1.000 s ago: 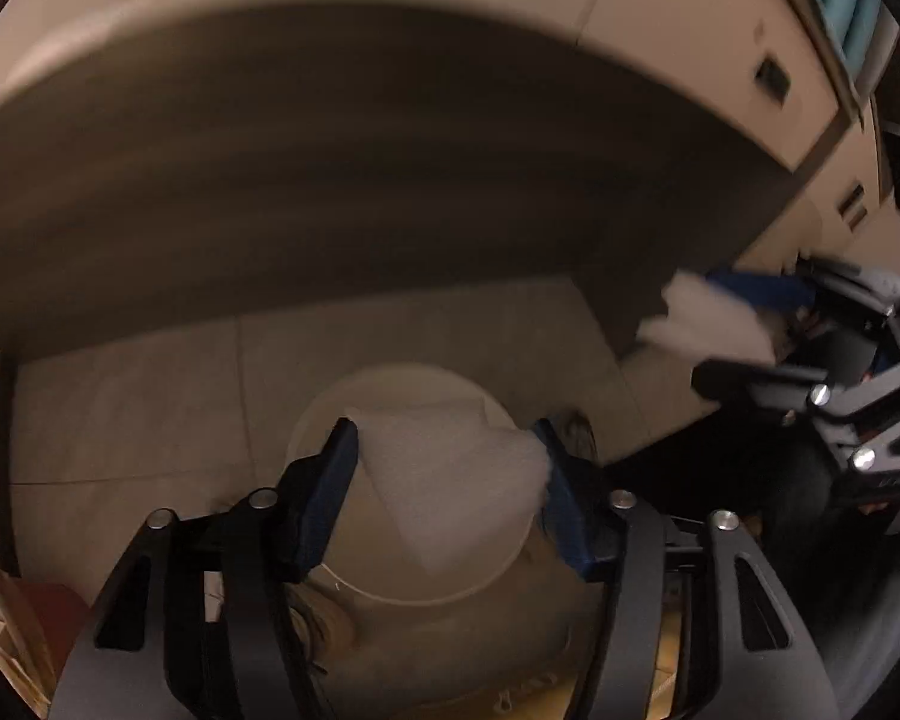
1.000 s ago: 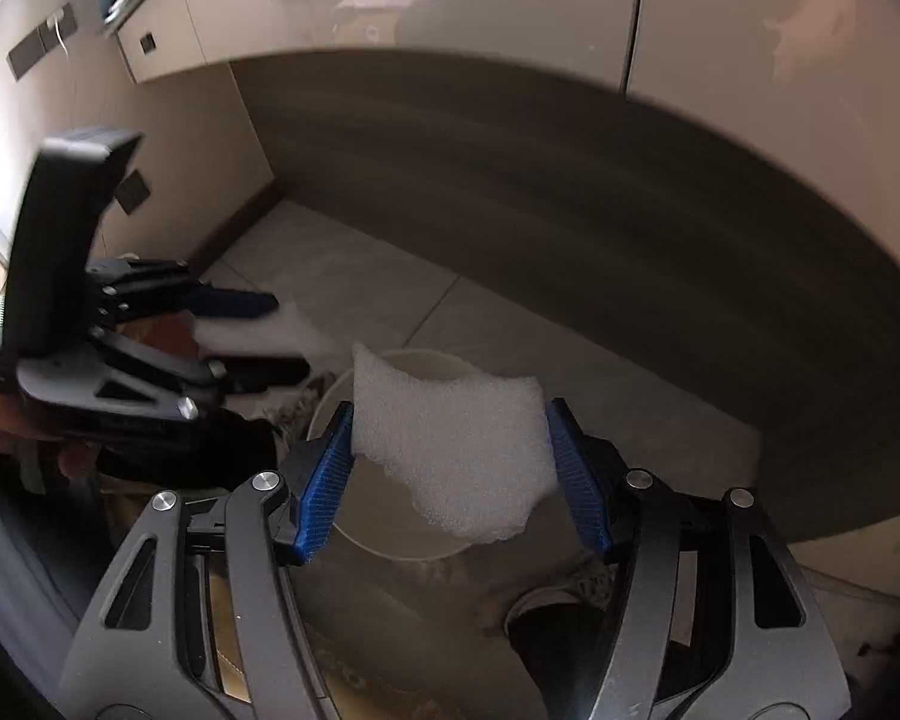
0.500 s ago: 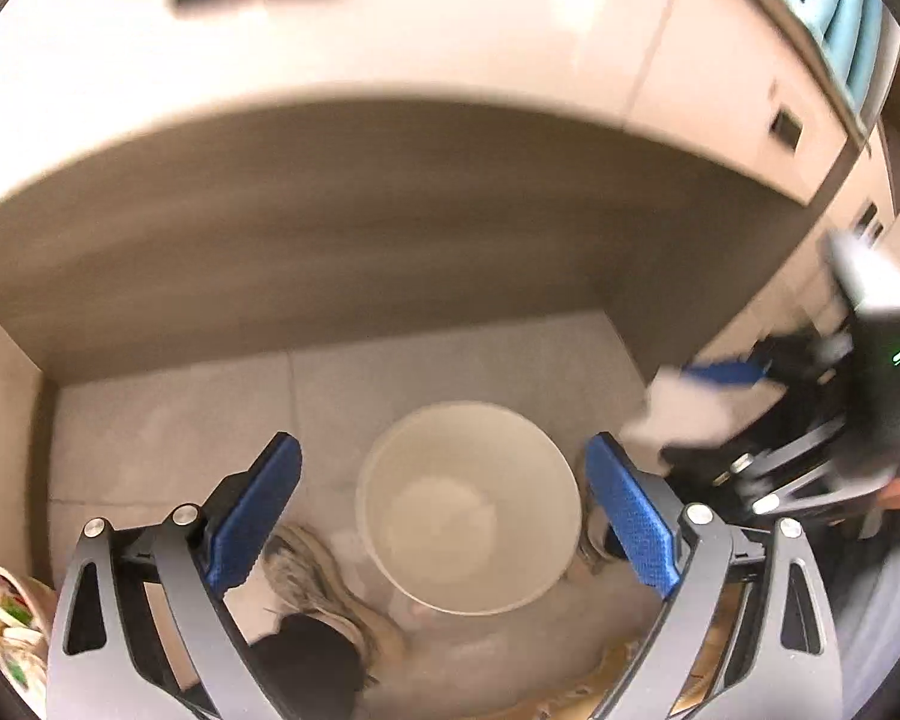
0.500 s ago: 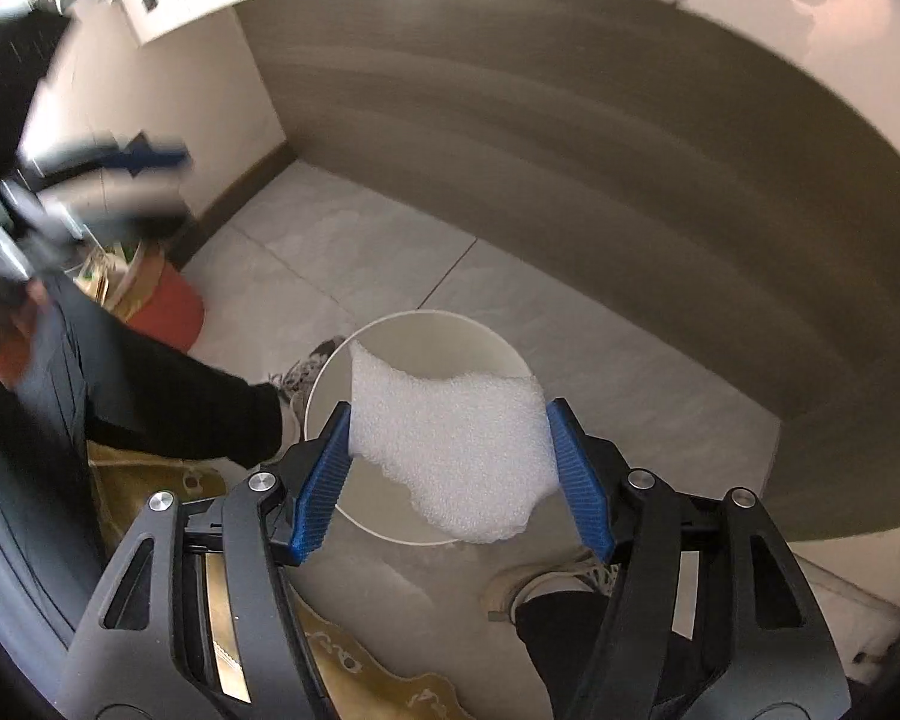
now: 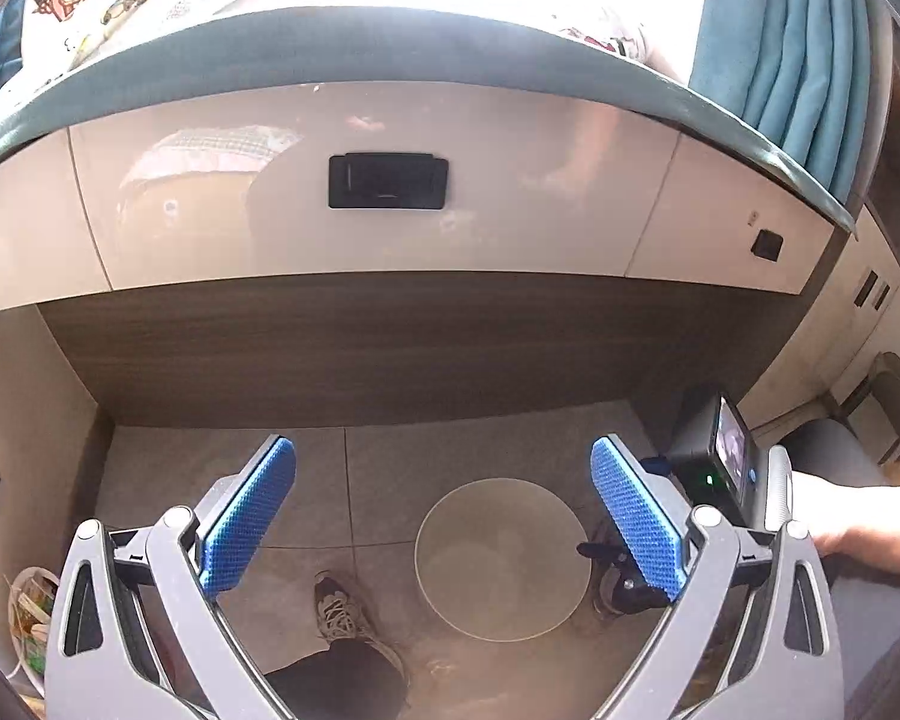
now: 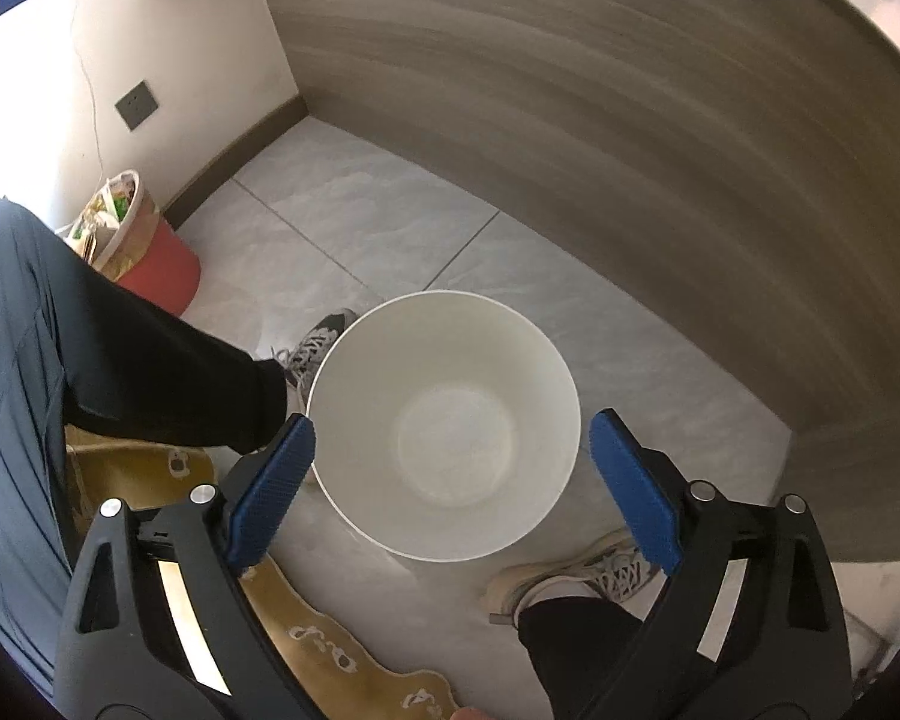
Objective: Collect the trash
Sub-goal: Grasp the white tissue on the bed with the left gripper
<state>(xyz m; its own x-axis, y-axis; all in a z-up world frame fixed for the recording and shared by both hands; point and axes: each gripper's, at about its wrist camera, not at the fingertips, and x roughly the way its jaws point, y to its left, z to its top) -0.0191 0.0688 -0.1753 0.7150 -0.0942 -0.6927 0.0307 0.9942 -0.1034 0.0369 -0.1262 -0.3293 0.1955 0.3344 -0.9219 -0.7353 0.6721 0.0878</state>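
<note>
Hanging above the white bin, the right gripper is held with its jaws spread wide and nothing between the blue pads. The bin's mouth is framed almost squarely between the two fingers in the right wrist view, a placement that suits dropping something straight down into it. Pale, faintly textured material is seen at the bottom of the bin, probably trash, though what it is cannot be told for certain. The bin itself stands on the tiled floor, between the person's two shoes, close under the dark wood panel.

The left gripper is likewise held with its jaws fully apart and empty, but it is raised higher and turned more toward the cabinet front; the bin is seen low and toward the right-hand finger there, not centred. This pose is judged to be that of a gripper clear of the bin and free for the next pickup.

A red bucket filled with other scraps is set against the wall to the left, well apart from the white bin. No loose trash is visible on the floor in either view, so further pieces would have to be sought elsewhere.
</note>
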